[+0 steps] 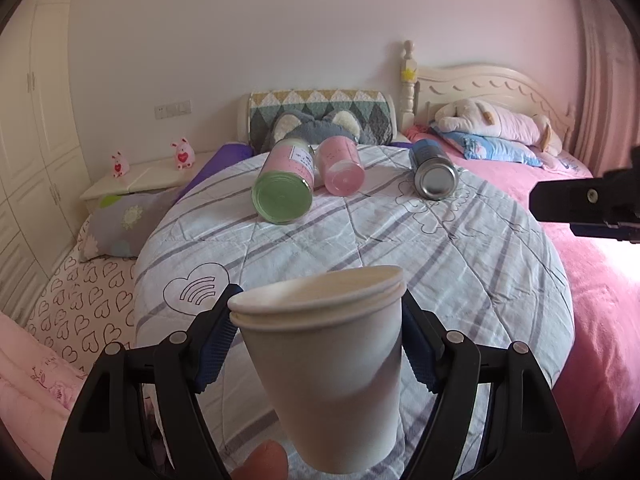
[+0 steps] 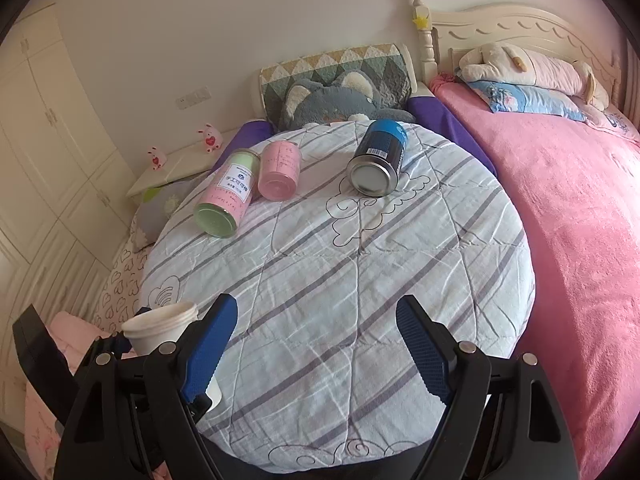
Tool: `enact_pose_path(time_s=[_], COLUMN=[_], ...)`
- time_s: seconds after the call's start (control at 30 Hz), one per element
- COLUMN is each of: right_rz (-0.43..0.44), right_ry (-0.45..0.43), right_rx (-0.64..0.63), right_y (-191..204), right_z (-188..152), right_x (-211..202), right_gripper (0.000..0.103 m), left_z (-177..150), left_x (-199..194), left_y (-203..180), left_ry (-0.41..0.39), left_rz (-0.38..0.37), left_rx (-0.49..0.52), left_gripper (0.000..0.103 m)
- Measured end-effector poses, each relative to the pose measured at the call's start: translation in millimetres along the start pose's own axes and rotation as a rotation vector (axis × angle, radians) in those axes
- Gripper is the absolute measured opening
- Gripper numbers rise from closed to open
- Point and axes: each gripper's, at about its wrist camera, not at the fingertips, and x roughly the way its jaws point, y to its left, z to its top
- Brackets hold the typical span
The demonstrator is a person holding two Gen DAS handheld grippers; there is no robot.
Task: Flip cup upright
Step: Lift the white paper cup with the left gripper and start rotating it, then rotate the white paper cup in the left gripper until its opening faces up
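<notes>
Left hand-held gripper: closed on white paper cup, rim up, above striped quilt. Right hand-held gripper: fingers spread wide, empty; cup beside its left finger.

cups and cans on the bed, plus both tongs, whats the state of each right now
white paper cup: upright, rim up, gripped between the left tongs
right tongs: open, holding nothing
green and pink can: lying on its side on the striped quilt
pink can: on its side, next to the green and pink can
blue can: on its side, apart from the other two
</notes>
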Motion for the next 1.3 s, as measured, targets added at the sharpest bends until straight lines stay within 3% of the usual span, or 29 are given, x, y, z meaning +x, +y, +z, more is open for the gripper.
enact_pose_path(time_s=[0.43,1.3], right_rz=[0.000,0.002], right_ry=[-0.022,-0.023], right_rx=[-0.013,0.018], right_y=[10.7,-4.1], right_z=[-23.9,-25.5], right_x=[-25.8,-27.5], right_gripper=[0.083,0.083], left_z=[-38.0,-0.1], left_x=[-22.9,5.2], left_y=[-1.0,-12.2], left_ry=[0.018,0.032], left_rz=[-0.003,-0.062], left_rx=[0.026,0.074], left_gripper=[0.071,0.068])
